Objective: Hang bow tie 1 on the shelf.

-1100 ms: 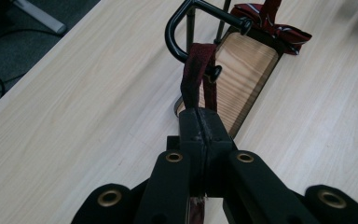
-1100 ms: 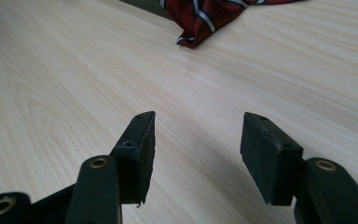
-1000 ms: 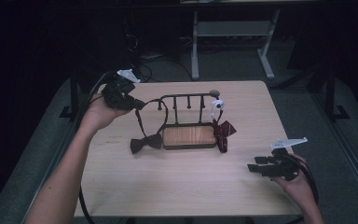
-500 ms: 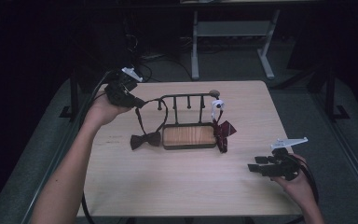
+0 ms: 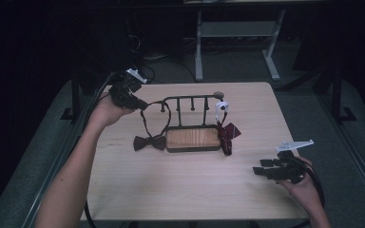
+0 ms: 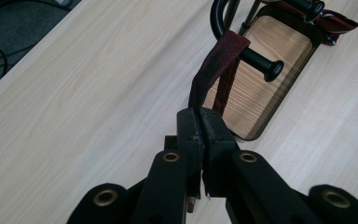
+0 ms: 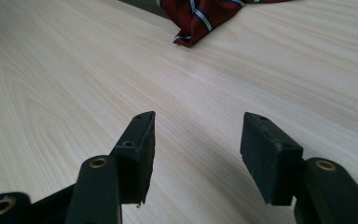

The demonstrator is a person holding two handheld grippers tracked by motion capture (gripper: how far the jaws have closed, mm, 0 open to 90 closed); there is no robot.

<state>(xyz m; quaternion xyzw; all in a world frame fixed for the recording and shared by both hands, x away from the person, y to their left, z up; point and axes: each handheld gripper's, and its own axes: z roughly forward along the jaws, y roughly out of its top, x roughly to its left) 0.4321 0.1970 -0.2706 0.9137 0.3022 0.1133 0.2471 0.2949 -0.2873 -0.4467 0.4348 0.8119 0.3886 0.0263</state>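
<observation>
Here left gripper [image 6: 199, 122] fingers clamp the bow tie strap [image 6: 214, 70]; right gripper [image 7: 196, 154] fingers apart.

Striped red bow tie [image 5: 228, 133] beside white-faced figure [image 5: 221, 107]; grey table frame [image 5: 233, 29] behind.

No readable text, labels or numbers anywhere in the scene.

The wooden table [image 5: 180, 190], the black rack with its wooden base [image 5: 192, 138], the dark bow tie [image 5: 148, 142], the red striped bow tie [image 5: 228, 133] and both black grippers carry no lettering, brand marks, digits or signs that can be made out. A small white round object [image 5: 221, 107] hanging on the rack has a dark spot on it, but it is too small to tell whether that is a marking.
</observation>
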